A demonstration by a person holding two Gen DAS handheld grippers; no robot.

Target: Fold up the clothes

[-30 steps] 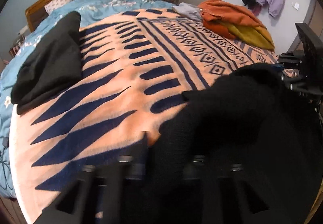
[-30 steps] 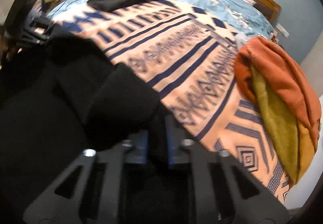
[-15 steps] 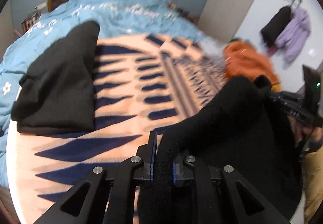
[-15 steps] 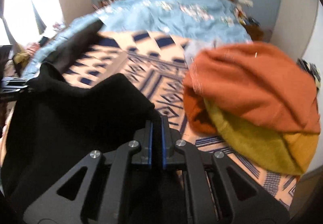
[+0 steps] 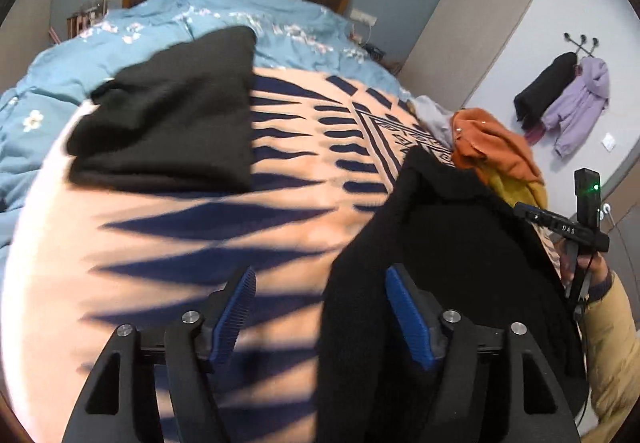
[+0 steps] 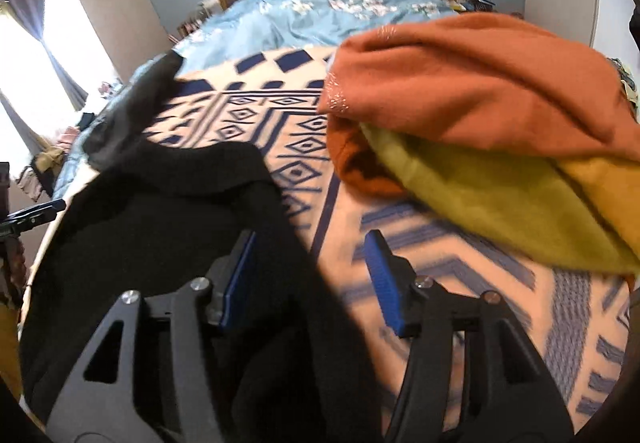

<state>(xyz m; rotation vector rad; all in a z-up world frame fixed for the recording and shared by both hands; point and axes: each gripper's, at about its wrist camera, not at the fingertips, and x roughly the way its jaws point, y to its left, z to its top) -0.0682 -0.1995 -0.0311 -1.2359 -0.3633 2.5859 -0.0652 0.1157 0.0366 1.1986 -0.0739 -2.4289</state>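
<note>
Both grippers' fingers (image 5: 236,313) spread apart, black sweater (image 5: 452,255) unheld; risks slumping crooked on blanket (image 5: 168,243), spoiling fold

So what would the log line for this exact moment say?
step: fold clothes | left gripper: open | right gripper: open | black garment: on patterned blanket, between both jaws, ungripped

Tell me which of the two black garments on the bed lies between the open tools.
The black garment at the near edge of the bed, beside the orange pile. The other black garment lies farther away, on the left near the blue duvet.
</note>
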